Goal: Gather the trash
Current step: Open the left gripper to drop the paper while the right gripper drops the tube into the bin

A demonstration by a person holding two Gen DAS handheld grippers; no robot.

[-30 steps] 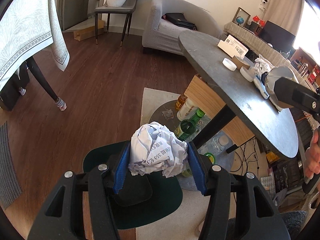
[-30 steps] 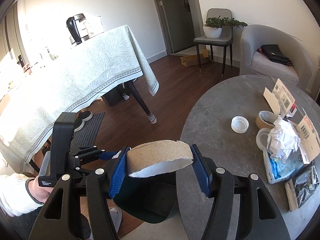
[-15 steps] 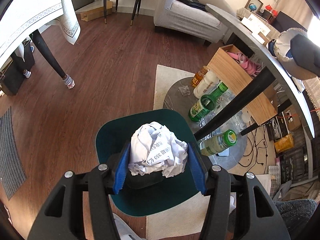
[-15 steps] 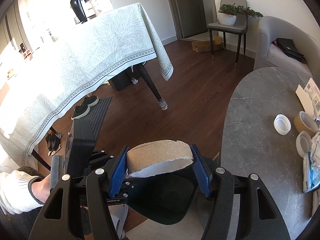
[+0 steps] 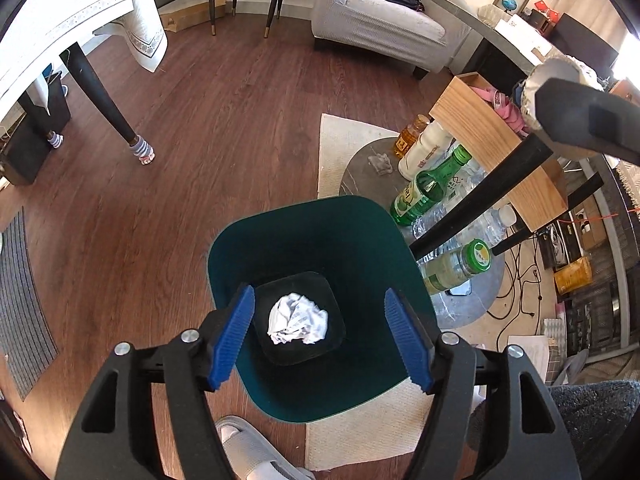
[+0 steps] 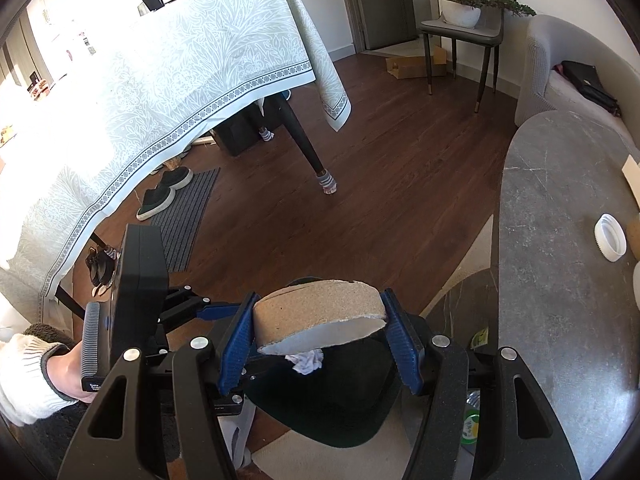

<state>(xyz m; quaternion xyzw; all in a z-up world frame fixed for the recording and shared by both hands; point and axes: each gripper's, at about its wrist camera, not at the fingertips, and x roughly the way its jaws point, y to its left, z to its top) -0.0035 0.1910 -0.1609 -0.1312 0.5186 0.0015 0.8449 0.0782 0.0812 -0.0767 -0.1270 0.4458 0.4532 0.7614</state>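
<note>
Bin [image 5: 320, 392]: dark green, open-topped, on the floor at the rug's edge, directly under both grippers; paper ball [image 5: 298, 319]: crumpled white, lying free on the bin's dark bottom; left gripper [image 5: 320, 334]: jaws opening, nothing between the blue pads, paper released and well below them; right gripper [image 6: 320, 340]: clenched on a cardboard ring [image 6: 320, 312], a spent tape core held flat across its width, poised over the bin with the paper ball [image 6: 307, 362] showing just under it. Step in hand, by judgement: dropping the ring. To do it well: bring the right gripper over the bin's middle, clear of the left gripper at its 9 o'clock; let go only once the ring sits inside the rim line, since a round core landing on edge may roll out or bounce toward the bottles [image 5: 432, 188] at 2 o'clock of the bin; open the jaws fully so neither pad drags it. Remaining: cap [image 6: 610, 237] on the grey table [image 6: 560, 280], at 3 o'clock in the right view.
</note>
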